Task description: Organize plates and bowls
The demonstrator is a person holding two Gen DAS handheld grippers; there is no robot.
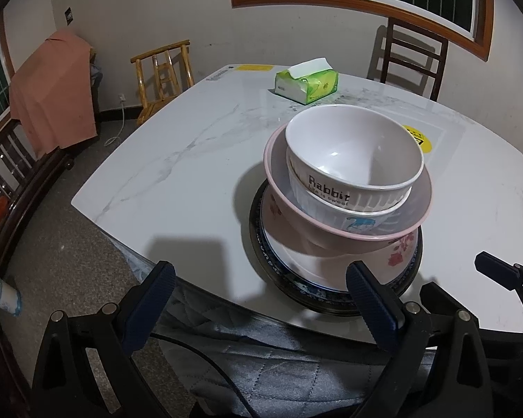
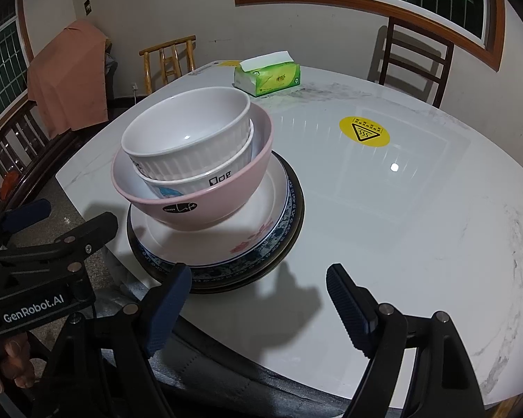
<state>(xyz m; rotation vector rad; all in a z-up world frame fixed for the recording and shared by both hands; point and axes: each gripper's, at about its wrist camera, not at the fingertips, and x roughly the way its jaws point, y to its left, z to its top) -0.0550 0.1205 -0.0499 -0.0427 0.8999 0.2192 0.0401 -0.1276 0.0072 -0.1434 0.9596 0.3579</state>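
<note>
A stack stands near the front edge of the marble table (image 1: 191, 160). At its bottom are dark-rimmed plates (image 1: 282, 285) and a white flowered plate (image 2: 205, 244). On them a pink bowl (image 2: 205, 209) tilts, holding two white ribbed bowls, the top one (image 1: 352, 153) marked "Rabbit". My left gripper (image 1: 261, 278) is open, just in front of the stack, its right pad by the plates' near rim. My right gripper (image 2: 258, 278) is open over bare table, right of the stack, with nothing between its fingers. The left gripper (image 2: 45, 223) shows at the left of the right wrist view.
A green tissue pack (image 1: 308, 85) lies at the table's far side. A yellow warning sticker (image 2: 364, 131) marks the tabletop right of the stack. Wooden chairs (image 1: 164, 73) stand behind the table, one draped with pink cloth (image 1: 52, 94). A quilted grey cover (image 1: 261, 358) hangs below the table edge.
</note>
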